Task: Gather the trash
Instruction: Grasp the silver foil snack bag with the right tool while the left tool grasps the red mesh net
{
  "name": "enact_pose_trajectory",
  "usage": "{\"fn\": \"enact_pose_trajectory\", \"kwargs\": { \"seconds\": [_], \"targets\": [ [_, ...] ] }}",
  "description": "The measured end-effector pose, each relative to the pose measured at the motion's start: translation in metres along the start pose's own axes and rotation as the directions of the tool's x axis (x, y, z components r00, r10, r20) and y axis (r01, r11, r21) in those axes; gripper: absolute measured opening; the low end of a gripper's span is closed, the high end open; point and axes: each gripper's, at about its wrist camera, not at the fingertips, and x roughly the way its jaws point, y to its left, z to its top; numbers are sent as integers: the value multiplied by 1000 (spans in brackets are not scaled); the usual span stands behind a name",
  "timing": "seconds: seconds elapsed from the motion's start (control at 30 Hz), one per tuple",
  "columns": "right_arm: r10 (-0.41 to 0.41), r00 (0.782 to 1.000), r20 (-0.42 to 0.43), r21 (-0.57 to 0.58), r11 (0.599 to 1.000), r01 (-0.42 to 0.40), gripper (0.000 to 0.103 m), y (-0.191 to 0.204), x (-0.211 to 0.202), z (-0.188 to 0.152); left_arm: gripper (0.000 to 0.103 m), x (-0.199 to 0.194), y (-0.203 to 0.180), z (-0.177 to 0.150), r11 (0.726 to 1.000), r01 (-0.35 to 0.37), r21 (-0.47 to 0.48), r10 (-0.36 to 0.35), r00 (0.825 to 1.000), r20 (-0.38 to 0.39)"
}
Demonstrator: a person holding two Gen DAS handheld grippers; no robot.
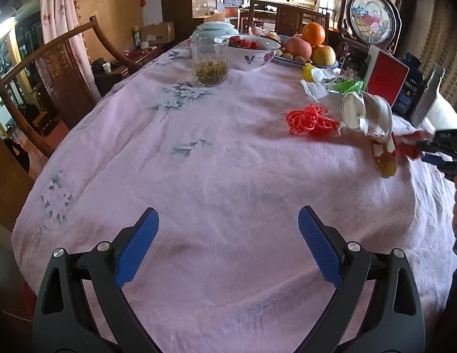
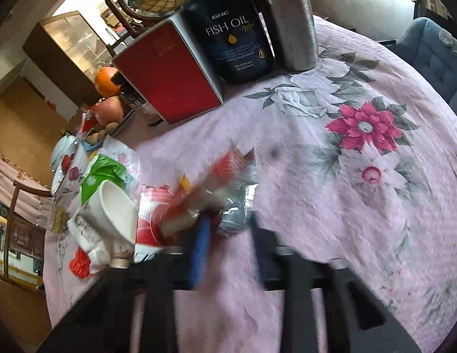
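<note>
Trash lies on the pink tablecloth: a red string tangle, a crushed white paper cup, a green wrapper, white tissue. My left gripper is open and empty, low over the near cloth. My right gripper shows blurred; its jaws stand apart with a clear and red plastic wrapper between and ahead of them. Whether they grip it I cannot tell. It shows at the right edge of the left wrist view. The white cup and a red-white cup lie left of it.
A red box, fish oil bottle and metal flask stand behind the trash. A glass of tea, a bowl, a fruit plate stand farther back. A wooden chair is at the left.
</note>
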Motion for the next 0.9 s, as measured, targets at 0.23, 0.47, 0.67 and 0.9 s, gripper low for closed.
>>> {"fn": "enact_pose_trajectory", "kwargs": {
  "seconds": [0.23, 0.47, 0.67, 0.9],
  "targets": [
    [68, 996, 56, -8, 998, -67, 19, -18, -29, -19, 92, -2, -8, 1, 999, -24, 25, 24, 1000, 6],
    [73, 987, 146, -68, 996, -63, 19, -31, -60, -39, 92, 14, -23, 19, 997, -33, 63, 33, 999, 12],
    [77, 988, 136, -114, 992, -62, 19, -39, -64, -48, 92, 45, -45, 48, 990, 13, 139, -15, 1000, 13],
    [104, 988, 112, -139, 986, -88, 19, -40, -61, -50, 84, 90, -78, 76, 949, 69, 308, -63, 998, -30]
  ]
}}
